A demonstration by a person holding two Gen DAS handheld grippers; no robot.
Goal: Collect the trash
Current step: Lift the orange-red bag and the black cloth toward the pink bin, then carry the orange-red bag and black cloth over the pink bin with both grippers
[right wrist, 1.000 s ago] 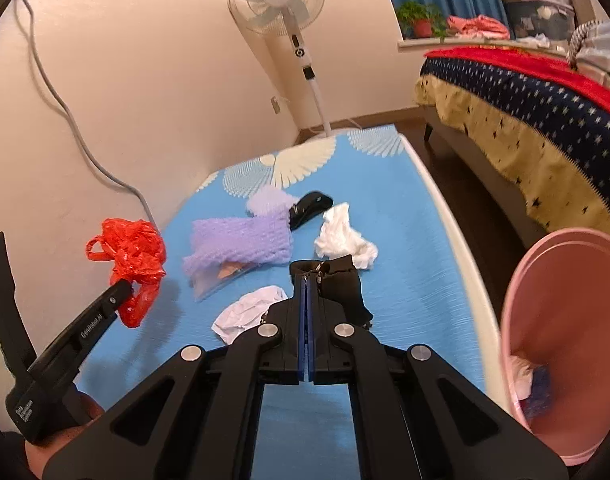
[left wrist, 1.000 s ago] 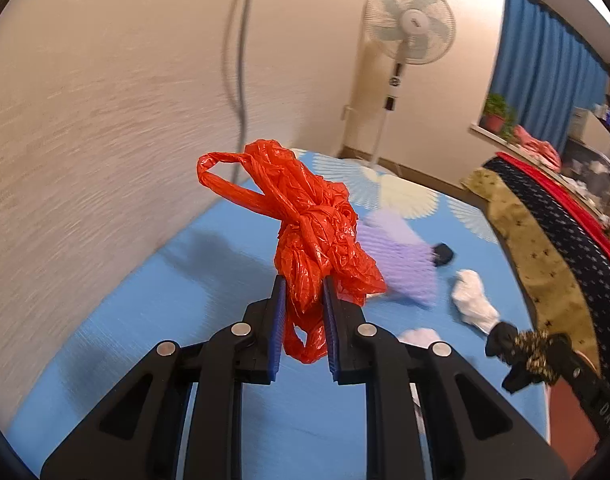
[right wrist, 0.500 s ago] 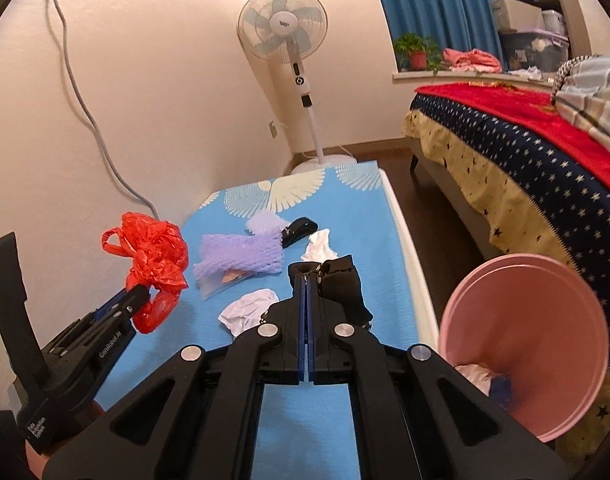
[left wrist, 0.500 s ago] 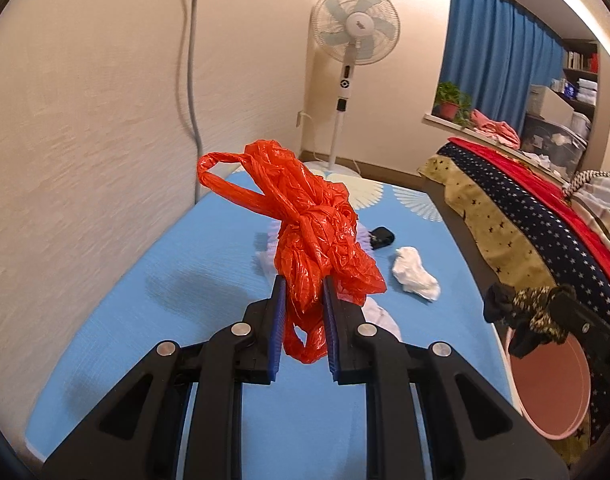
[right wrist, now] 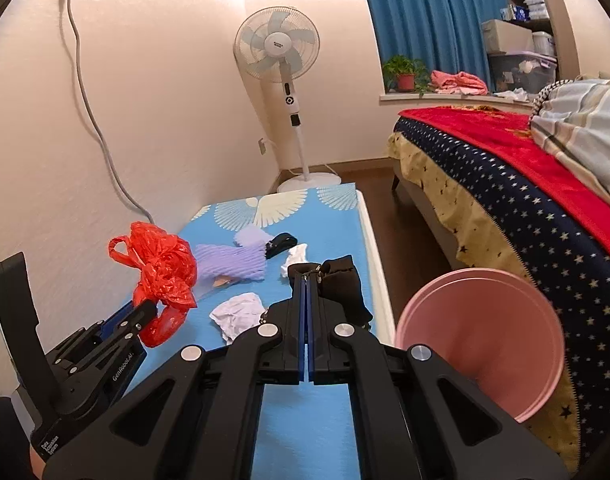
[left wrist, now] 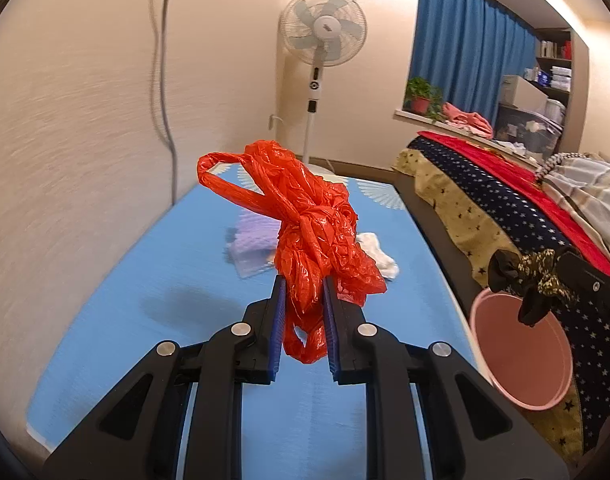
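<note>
My left gripper [left wrist: 304,292] is shut on a crumpled red plastic bag [left wrist: 305,224], held above the blue mat [left wrist: 185,280]; it also shows in the right wrist view [right wrist: 161,268]. My right gripper [right wrist: 307,276] is shut on a black patterned cloth [right wrist: 343,286], which hangs over the pink bin [left wrist: 521,352] in the left wrist view [left wrist: 533,280]. The pink bin [right wrist: 481,336] stands on the floor right of the mat. A purple foam net [right wrist: 233,260], white crumpled paper [right wrist: 239,314], a white tissue [right wrist: 295,258] and a small black item [right wrist: 281,243] lie on the mat.
A standing fan [right wrist: 283,80] is at the mat's far end. A bed with a star-patterned cover [right wrist: 525,208] lies to the right, across a strip of brown floor [right wrist: 405,232]. The wall [right wrist: 45,160] with a cable runs along the left.
Both grippers have pulled back and risen, each keeping its load. My right gripper's cloth has moved over the pink bin, and the bin has come further into view.
</note>
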